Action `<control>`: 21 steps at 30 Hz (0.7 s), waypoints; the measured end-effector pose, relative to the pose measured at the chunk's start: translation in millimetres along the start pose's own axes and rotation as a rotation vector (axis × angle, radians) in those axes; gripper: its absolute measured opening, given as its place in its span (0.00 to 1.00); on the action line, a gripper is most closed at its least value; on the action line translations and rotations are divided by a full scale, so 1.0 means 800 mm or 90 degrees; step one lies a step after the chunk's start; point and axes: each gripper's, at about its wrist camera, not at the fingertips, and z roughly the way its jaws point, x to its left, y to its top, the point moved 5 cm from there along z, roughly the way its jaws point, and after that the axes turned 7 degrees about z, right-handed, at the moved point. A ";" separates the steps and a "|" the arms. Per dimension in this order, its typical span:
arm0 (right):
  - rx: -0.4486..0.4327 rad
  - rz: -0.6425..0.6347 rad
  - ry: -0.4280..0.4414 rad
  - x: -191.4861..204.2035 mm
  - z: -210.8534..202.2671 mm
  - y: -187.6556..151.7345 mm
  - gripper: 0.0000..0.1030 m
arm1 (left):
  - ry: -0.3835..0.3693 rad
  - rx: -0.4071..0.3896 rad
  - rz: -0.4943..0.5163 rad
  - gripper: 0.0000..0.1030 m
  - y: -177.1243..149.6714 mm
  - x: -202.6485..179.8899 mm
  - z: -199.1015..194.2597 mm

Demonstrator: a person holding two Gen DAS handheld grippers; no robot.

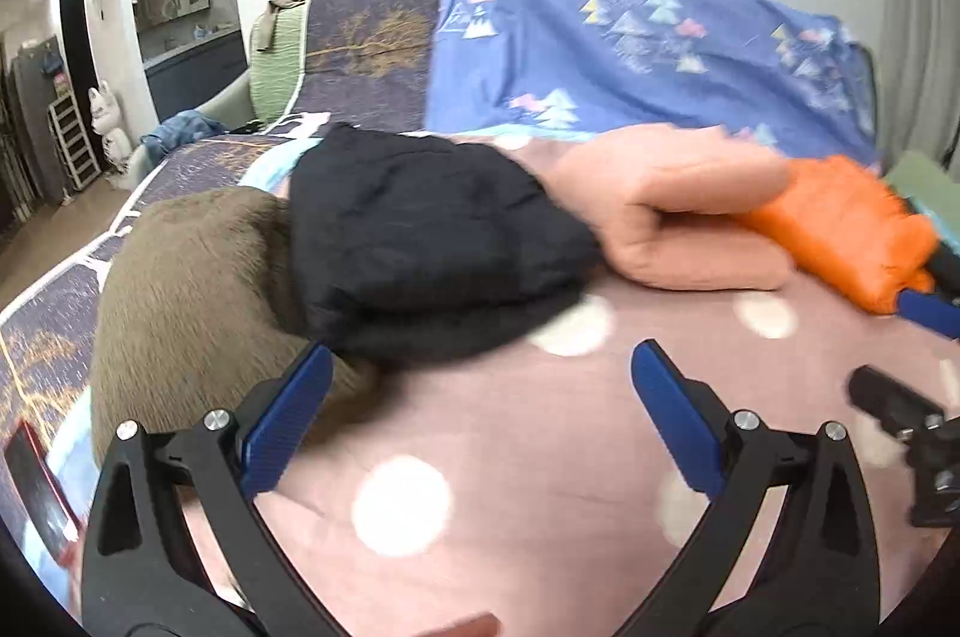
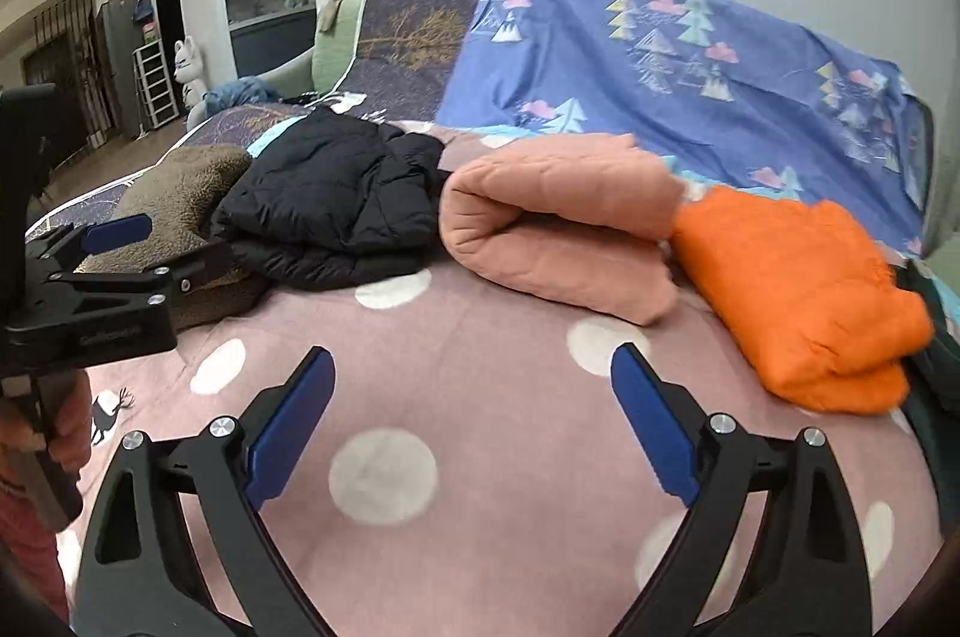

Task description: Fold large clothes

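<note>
Several folded garments lie in a row on a pink dotted bed sheet (image 2: 480,337): a brown fleece (image 2: 174,199), a black puffer jacket (image 2: 336,205), a peach garment (image 2: 552,229) and an orange one (image 2: 792,289). They also show in the left wrist view: the brown fleece (image 1: 192,289), the black jacket (image 1: 420,241), the peach garment (image 1: 678,217), the orange one (image 1: 840,229). My left gripper (image 1: 480,361) is open and empty, its left finger at the edge of the black jacket. It also shows in the right wrist view (image 2: 114,241). My right gripper (image 2: 471,367) is open and empty over bare sheet.
A blue tree-print cover (image 2: 660,55) drapes the backrest behind the clothes. A dark patterned cover (image 2: 414,31) lies to its left. A red-edged phone (image 1: 36,493) lies at the bed's left edge. A dark green cloth (image 2: 936,337) lies at far right. A room with shelves opens at far left.
</note>
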 end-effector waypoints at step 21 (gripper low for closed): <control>-0.042 0.069 -0.027 -0.046 -0.170 -0.074 0.95 | 0.013 -0.002 0.009 0.98 -0.070 -0.121 -0.177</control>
